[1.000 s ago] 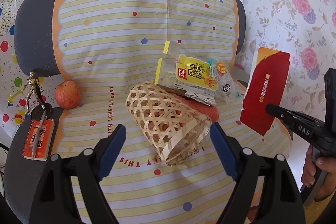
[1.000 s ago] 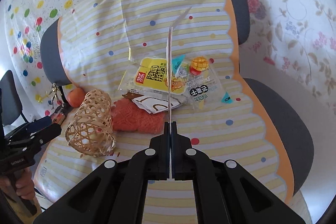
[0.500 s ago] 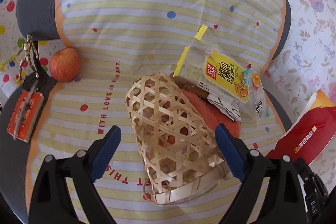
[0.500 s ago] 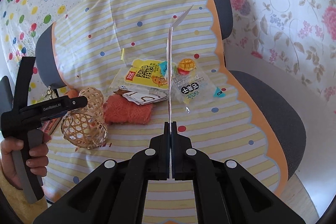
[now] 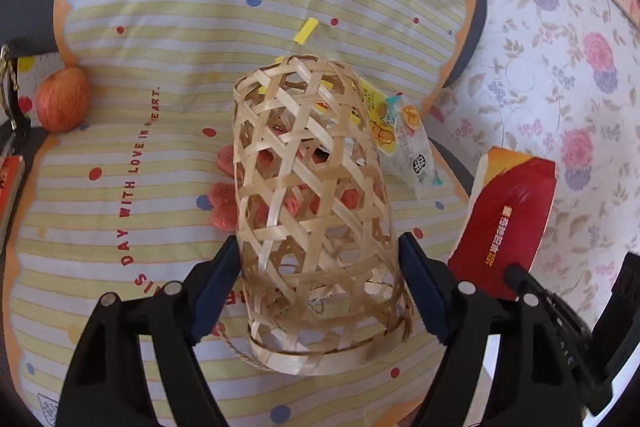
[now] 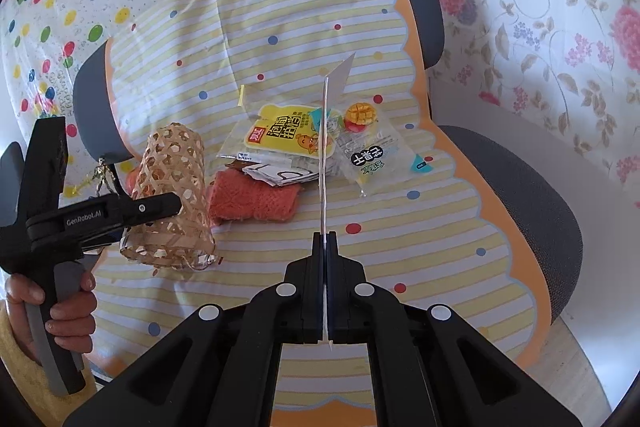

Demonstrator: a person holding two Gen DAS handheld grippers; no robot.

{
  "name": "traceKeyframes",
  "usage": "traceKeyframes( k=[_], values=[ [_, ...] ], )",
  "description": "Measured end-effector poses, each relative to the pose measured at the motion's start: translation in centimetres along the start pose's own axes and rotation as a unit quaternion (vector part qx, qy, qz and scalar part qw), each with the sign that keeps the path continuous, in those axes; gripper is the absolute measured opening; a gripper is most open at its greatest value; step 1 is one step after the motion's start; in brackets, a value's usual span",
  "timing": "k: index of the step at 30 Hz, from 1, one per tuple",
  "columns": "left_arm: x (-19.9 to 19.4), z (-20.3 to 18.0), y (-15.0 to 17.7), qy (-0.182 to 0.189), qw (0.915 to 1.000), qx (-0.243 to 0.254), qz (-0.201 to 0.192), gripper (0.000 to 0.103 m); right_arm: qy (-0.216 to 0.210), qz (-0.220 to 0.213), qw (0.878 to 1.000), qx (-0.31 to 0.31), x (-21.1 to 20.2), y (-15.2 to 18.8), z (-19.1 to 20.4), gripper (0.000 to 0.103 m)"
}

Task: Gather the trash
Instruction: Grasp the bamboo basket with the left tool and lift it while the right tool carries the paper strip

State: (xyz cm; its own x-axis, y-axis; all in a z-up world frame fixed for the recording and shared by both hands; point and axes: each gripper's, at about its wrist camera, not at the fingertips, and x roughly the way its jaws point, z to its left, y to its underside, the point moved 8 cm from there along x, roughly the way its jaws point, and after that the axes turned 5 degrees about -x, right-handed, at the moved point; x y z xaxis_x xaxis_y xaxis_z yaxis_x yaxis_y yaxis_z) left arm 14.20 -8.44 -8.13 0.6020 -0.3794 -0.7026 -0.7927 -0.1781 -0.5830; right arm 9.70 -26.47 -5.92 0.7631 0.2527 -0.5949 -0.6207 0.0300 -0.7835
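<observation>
A woven bamboo basket (image 5: 312, 211) lies on its side on the striped cloth; it also shows in the right wrist view (image 6: 170, 195). My left gripper (image 5: 318, 267) has closed its blue pads against the basket's two sides near the rim. My right gripper (image 6: 325, 243) is shut on a flat red packet (image 5: 506, 223), seen edge-on in the right wrist view (image 6: 325, 163), held above the cloth. A yellow snack wrapper (image 6: 288, 139), a clear mango wrapper (image 6: 372, 155) and torn paper (image 6: 276, 175) lie beyond the basket.
An orange knitted cloth (image 6: 256, 201) lies under the wrappers beside the basket. An apple (image 5: 62, 103) sits at the cloth's left edge. A small gold figurine (image 6: 105, 173) and an orange book (image 5: 8, 183) are on the left. The chair's grey seat (image 6: 520, 195) shows on the right.
My left gripper moved forward and closed its pads onto the basket's sides. My right gripper kept hold of the red packet and drew back a little.
</observation>
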Motion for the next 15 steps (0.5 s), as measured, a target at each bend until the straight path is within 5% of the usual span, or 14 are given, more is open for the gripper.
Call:
traceKeyframes(
  k=[9,15],
  values=[
    [-5.6,-4.1,3.4,-0.032,0.9870,0.133,-0.084,0.076,0.013,-0.016,1.000,0.018,-3.4,0.0,-0.3,0.001],
    [-6.4,-7.5,6.8,0.002,0.9816,0.173,-0.080,0.077,0.059,-0.002,0.998,0.025,-7.7,2.8,-1.5,0.001]
  ],
)
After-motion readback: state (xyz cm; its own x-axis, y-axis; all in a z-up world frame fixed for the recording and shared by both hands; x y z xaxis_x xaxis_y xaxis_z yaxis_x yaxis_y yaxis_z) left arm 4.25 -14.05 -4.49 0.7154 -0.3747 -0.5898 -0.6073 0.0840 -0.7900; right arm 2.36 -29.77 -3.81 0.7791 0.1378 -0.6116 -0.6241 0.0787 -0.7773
